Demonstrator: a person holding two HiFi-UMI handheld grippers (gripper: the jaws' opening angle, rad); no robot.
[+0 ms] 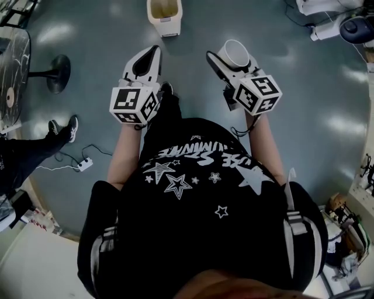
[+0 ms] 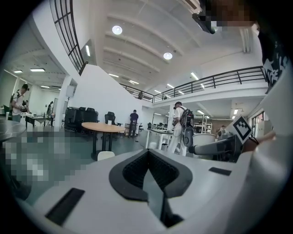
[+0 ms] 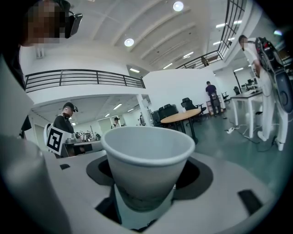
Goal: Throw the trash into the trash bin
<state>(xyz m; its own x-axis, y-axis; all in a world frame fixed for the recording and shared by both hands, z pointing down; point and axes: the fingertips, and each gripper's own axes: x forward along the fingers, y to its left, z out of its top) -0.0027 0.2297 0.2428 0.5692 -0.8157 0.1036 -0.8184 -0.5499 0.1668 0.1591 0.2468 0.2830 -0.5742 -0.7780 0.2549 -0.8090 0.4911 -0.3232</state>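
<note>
**Head view.** Looking steeply down past a person's black star-printed shirt (image 1: 198, 193) to a grey-blue floor (image 1: 304, 70). This is the one view that sets both tools and the goal together. The left gripper (image 1: 153, 55) and right gripper (image 1: 231, 63) are held out side by side. The cream-coloured open trash bin (image 1: 164, 14) stands on the floor ahead of them, well apart from both and nearer the left one. The white paper cup (image 1: 235, 52) sits upright in the right gripper, clear of the bin. A white power strip (image 1: 85, 165) lies on the floor at the left.

**Left gripper view.** The dark ribbed fingers (image 2: 132, 171) are together, with nothing between them. Beyond them lies an open hall with a round wood-topped table (image 2: 103, 127). At the right edge the other gripper appears from the side, carrying the cup (image 2: 203, 139).

**Right gripper view.** Only here is the grip seen close up. The cup (image 3: 146, 160) fills the centre with its open mouth up, its lower wall clamped between the widely spread fingers (image 3: 103, 208). The left gripper's marker cube (image 3: 55, 139) shows at the left.
</note>
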